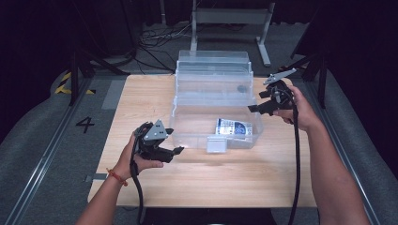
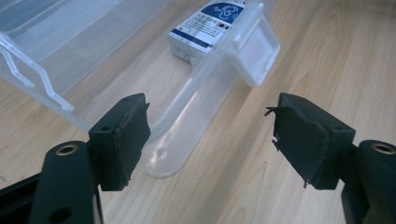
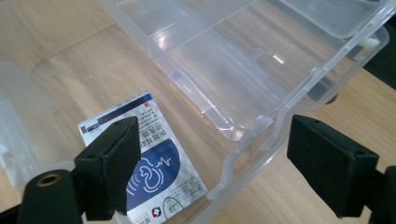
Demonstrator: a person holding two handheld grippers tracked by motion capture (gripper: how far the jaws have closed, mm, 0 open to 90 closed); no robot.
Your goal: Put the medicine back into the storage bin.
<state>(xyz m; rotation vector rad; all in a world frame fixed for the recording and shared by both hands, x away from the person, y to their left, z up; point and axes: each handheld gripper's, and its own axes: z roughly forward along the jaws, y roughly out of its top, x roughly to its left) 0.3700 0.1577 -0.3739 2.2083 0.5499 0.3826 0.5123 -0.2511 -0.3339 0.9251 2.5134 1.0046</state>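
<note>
Item 1. Left gripper point(image 1: 178, 150): 2 black jaws apart, nothing between them, pads bare. It hangs off the front left corner of the clear plastic box point(image 1: 180, 133), above the table, jaws aimed toward the box's front wall. In the left gripper view the rounded front corner of the box sits just past the jaws, and the white latch tab point(image 2: 254, 51) hangs from the front wall farther out.

Item 2. Right gripper point(image 1: 253, 108): 2 jaws apart, empty. It hovers over the right end of the box, near the right edge of the table. In the right gripper view the right rim of the box point(image 3: 252, 149) runs between and below the jaws, untouched.

Item 3. Small blue and white packet point(image 1: 233, 128): lies flat on the box floor, toward the front right corner, long axis roughly along the front wall. It shows just under and beyond the right gripper's jaws point(image 3: 149, 172); from the left gripper it lies well off, past the latch point(image 2: 205, 28).

Item 4. Box lid point(image 1: 213, 65): swung open and standing behind the box, toward the far edge of the wooden table point(image 1: 141, 93).

Judgement: the right gripper is the nearer of the 2 to the packet; reaching it means dropping inside the rim.
</note>
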